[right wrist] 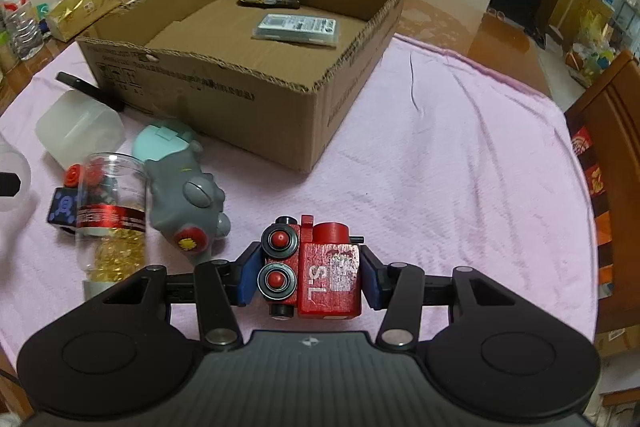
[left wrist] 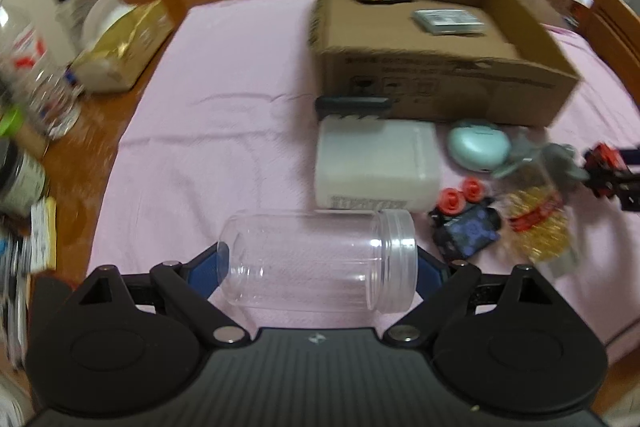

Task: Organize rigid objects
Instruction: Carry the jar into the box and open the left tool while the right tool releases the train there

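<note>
A clear plastic jar with a screw lid lies sideways between the blue pads of my left gripper, which is shut on its two ends, and it looks lifted just off the pink cloth. My right gripper is shut on a red wooden toy train with black wheels, low over the cloth. An open cardboard box stands beyond both; it holds a dark flat item and a grey packaged item.
Loose on the cloth in front of the box: a white container, a teal case, a grey toy, a bottle of golden capsules, a dark blue toy. Jars, bottles and a gold packet crowd the table's left edge.
</note>
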The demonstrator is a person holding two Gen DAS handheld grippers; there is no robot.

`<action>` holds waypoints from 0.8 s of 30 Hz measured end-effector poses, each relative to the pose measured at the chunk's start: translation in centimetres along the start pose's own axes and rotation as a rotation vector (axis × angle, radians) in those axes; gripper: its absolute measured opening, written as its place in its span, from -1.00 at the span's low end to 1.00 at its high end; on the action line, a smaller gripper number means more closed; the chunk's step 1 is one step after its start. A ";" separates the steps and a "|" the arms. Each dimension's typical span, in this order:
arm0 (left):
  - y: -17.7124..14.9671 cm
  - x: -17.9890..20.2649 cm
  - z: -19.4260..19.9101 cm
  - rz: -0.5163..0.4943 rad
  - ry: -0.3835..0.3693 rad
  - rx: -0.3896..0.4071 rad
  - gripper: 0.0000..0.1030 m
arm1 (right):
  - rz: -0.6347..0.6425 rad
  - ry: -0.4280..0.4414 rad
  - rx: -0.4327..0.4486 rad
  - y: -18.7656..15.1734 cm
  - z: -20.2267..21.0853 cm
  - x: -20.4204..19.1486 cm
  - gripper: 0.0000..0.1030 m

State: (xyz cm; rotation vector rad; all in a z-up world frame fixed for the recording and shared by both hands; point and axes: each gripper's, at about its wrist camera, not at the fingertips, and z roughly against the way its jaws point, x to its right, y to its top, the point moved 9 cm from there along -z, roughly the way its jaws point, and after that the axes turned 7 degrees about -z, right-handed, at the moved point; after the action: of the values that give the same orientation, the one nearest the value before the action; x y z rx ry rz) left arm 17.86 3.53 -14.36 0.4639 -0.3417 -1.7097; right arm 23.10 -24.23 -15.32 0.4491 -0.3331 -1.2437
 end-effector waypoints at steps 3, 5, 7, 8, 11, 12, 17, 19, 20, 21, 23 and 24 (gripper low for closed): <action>1.2 0.3 1.7 -0.076 -0.034 0.019 0.77 | 0.022 0.002 0.000 0.3 1.3 -0.3 0.06; 2.2 0.4 2.8 -0.120 -0.063 0.035 0.77 | 0.044 0.004 0.004 0.8 2.2 -0.6 0.06; 3.4 0.5 3.7 -0.156 -0.081 0.054 0.77 | 0.065 0.018 0.012 1.4 3.5 -1.0 0.06; 4.1 0.5 4.1 -0.179 -0.089 0.065 0.77 | 0.070 0.020 0.017 1.8 4.1 -1.1 0.06; 6.6 0.8 5.0 -0.227 -0.118 0.110 0.77 | 0.085 0.031 0.044 3.5 6.1 -1.5 0.06; 7.3 1.0 5.2 -0.241 -0.123 0.122 0.77 | 0.086 0.037 0.055 4.2 6.7 -1.6 0.06; 11.7 1.4 5.3 -0.313 -0.137 0.191 0.77 | 0.075 0.059 0.121 7.8 8.8 -2.4 0.06; 13.4 1.4 4.9 -0.329 -0.140 0.212 0.77 | 0.072 0.064 0.140 9.2 8.9 -2.8 0.06; 14.3 1.5 4.6 -0.339 -0.142 0.226 0.77 | 0.071 0.063 0.150 9.8 8.8 -3.1 0.06; 15.0 1.6 4.4 -0.342 -0.139 0.233 0.77 | 0.073 0.064 0.157 10.4 8.6 -3.2 0.06; 16.5 1.7 3.7 -0.356 -0.142 0.249 0.77 | 0.072 0.062 0.167 11.6 8.2 -3.6 0.06; 17.1 1.7 3.4 -0.359 -0.144 0.253 0.77 | 0.072 0.063 0.168 12.0 8.0 -3.8 0.06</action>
State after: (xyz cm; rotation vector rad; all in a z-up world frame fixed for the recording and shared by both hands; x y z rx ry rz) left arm 30.73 -1.44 -3.53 0.6159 -0.6127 -2.0654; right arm 28.14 -18.70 -2.43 0.6140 -0.3988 -1.1335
